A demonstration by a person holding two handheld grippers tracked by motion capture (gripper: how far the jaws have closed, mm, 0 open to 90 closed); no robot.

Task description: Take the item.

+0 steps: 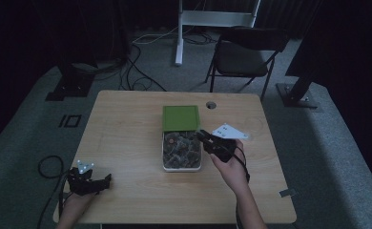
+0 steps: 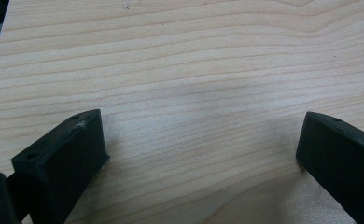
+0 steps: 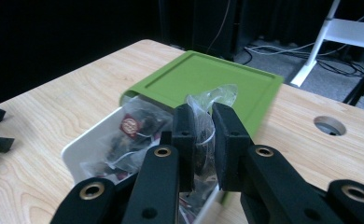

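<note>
Packet (image 3: pixel 203 135) of clear wrap with something dark inside sits pinched between the pads of your right gripper (image 3: pixel 203 140), just above the white box (image 1: pixel 166 166) of similar packets at the middle of the table (image 1: pixel 127 143). The green lid (image 1: pixel 180 117) lies slid toward the far end of that box. Your left gripper (image 2: pixel 199 154) rests near the table's near-left corner — jaws spread wide, nothing but bare wood between them.
</note>
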